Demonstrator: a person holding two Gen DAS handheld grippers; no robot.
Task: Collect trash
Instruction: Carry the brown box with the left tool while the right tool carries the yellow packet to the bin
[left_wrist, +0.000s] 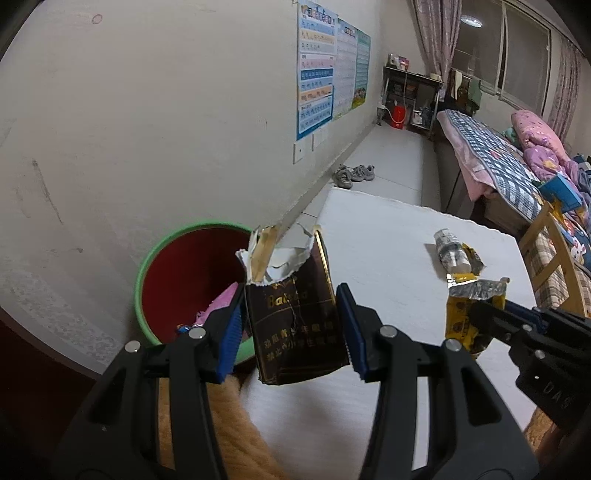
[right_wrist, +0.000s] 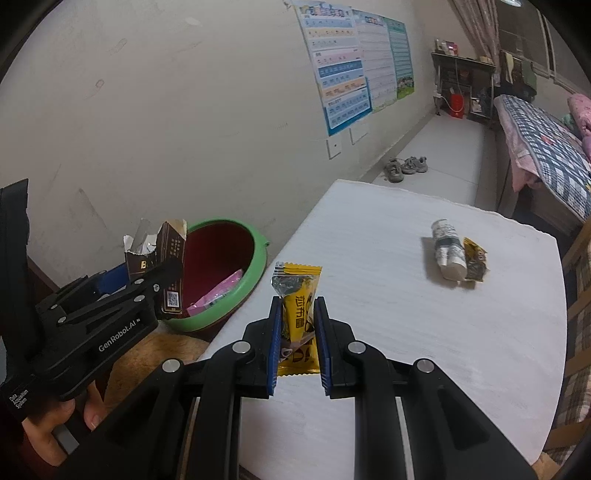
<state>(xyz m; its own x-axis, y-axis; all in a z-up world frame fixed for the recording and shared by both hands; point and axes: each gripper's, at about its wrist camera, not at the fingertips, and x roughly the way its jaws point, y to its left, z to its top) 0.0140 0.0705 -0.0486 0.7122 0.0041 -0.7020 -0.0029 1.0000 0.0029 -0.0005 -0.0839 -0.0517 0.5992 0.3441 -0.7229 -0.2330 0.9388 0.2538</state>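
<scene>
Beside the green-rimmed bin (left_wrist: 192, 280), your left gripper (left_wrist: 291, 328) clamps a torn dark carton (left_wrist: 295, 325), light and crushable, held mid-body. Your right gripper (right_wrist: 297, 343) pinches a yellow wrapper (right_wrist: 297, 314), thin and slippery, over the table edge near the bin.

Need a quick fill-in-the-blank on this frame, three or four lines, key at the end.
1. The left gripper is shut on a torn dark brown ____.
2. The right gripper holds a snack wrapper whose main colour is ____.
3. The bin beside the table has a ____ rim.
4. The crushed paper cup lies on the ____.

Missing words: cigarette pack; yellow; green; table
</scene>
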